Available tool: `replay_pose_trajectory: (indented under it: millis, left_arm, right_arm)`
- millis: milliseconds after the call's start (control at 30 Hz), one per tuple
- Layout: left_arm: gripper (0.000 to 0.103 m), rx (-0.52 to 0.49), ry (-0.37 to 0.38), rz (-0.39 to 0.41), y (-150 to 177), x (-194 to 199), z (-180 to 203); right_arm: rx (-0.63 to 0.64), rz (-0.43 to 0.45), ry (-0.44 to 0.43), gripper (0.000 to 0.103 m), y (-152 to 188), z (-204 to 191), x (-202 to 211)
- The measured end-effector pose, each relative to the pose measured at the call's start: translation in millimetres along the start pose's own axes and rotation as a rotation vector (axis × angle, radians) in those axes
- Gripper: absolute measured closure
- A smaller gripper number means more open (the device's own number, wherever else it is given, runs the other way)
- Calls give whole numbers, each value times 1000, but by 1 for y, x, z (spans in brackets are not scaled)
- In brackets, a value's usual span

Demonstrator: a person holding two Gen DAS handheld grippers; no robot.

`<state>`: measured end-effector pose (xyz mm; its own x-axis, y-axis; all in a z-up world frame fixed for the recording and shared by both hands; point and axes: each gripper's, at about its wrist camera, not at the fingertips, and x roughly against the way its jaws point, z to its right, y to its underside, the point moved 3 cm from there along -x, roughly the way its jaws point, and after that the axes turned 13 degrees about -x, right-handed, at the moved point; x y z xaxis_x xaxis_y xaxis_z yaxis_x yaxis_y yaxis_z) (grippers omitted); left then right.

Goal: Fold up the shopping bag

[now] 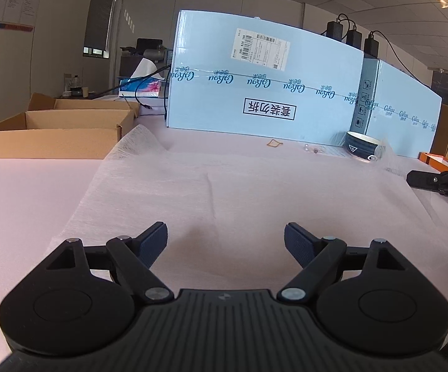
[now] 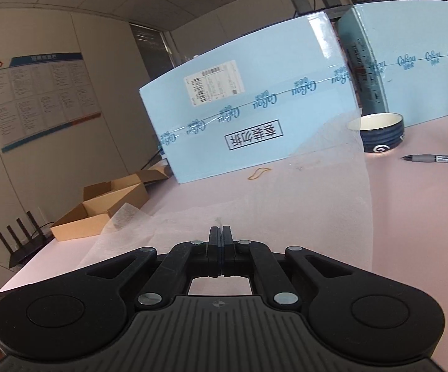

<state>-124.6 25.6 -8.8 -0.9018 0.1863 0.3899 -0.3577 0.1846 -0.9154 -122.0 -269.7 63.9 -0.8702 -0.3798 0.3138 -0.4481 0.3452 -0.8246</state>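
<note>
Each unit is a matte black moulded-plastic two-finger gripper. On the left gripper (image 1: 225, 238), a ribbed central housing carries a small round emblem at its front edge. Two large disc-shaped lobes flank the housing, each with a shallow circular recess. Flat link bars run from silver round pivot pins at the housing to smaller silver pins near the fingers. Triangular cut-outs pierce the outer arms. The finger pads (image 1: 152, 243) are dark blue with a fine knurled texture. The right gripper (image 2: 221, 232) has identical housing, lobes, links and pins.
</note>
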Motion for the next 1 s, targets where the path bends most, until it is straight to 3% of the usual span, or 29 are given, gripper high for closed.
replay_pose_trajectory:
  millis: [167,433,800,1000]
  left_arm:
    - [22,23,-80,-17,9,13,-34]
    - [22,18,-117,5,19,34,-72]
    - [21,138,-138,-7,44,51,-124]
    - [21,158,-146,-7,52,54,-137]
  right_arm:
    - [40,-62,-123,102,12,-49,-39]
    - [90,-196,-253,102,46,-109,-85]
    - [140,-375,-374,102,86,-165,-117]
    - [152,-431,-364,102,106,-176,-130]
